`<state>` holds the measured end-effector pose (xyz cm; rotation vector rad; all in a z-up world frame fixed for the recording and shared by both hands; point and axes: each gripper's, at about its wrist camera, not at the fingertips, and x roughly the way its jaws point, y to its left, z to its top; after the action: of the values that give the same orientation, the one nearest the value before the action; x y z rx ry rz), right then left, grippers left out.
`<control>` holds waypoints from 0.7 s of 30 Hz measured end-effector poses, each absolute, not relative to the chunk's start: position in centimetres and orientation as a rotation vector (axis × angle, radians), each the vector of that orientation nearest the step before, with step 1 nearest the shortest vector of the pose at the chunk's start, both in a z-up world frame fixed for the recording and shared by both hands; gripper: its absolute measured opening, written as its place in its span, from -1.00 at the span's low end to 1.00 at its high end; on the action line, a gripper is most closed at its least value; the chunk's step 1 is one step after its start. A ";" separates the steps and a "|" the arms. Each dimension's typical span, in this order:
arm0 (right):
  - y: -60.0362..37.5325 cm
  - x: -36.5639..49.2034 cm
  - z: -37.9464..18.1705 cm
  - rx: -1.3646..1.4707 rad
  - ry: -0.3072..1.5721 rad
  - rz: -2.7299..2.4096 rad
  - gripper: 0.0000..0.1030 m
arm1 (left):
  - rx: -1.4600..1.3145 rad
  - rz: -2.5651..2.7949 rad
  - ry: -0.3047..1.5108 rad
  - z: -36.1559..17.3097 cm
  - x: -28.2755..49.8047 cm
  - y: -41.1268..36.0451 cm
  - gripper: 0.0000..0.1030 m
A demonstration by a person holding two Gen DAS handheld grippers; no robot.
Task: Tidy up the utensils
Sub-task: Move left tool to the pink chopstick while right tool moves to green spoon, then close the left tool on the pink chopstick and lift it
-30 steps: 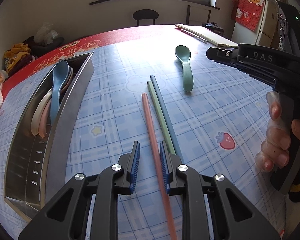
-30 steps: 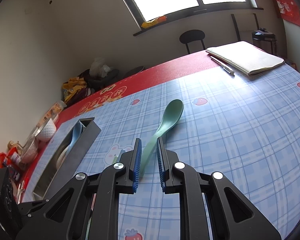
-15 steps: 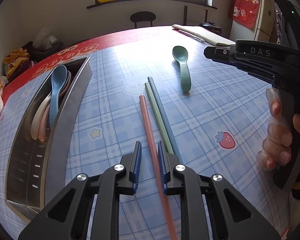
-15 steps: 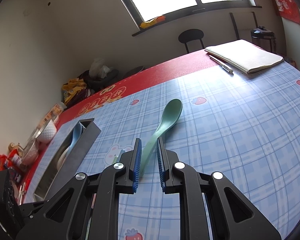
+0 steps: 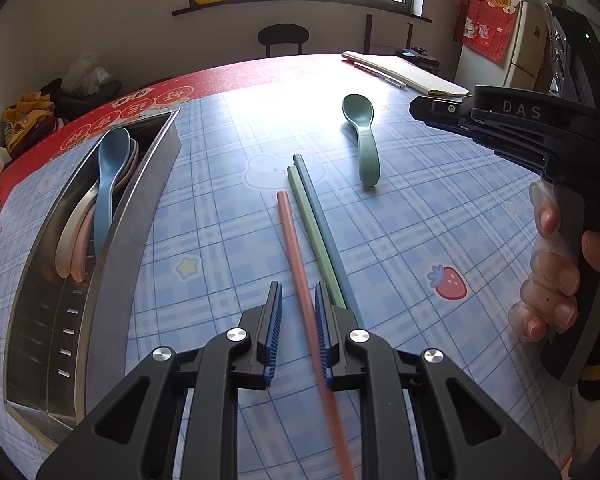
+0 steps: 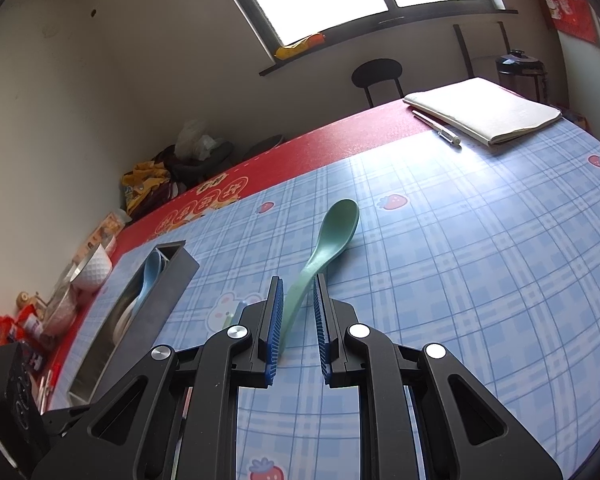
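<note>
On the checked tablecloth, narrowly parted left gripper fingers straddle 1 pink chopstick, ungripped.

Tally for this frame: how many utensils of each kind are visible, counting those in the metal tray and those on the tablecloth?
Spoons: 4, namely the green spoon on the tablecloth, plus blue spoon, pink spoon and cream spoon in the metal tray.
Chopsticks: 3, namely pink chopstick, green chopstick, blue chopstick.
Total: 7

A pink chopstick runs lengthwise between the left jaws, close against the right pad. Green and blue chopsticks lie side by side just right of them. A green spoon has its handle between the right jaws, bowl beyond.
</note>
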<state>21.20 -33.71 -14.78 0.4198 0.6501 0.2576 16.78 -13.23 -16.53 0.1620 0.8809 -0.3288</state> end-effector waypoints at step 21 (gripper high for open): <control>-33.7 21.2 -14.7 0.421 0.652 0.258 -0.68 | 0.170 -0.336 0.872 -16.5 16.5 -13.5 -0.83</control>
<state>21.21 -33.70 -14.71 0.4212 0.6517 0.2583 16.48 -13.48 -16.54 0.1703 0.8722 -0.3358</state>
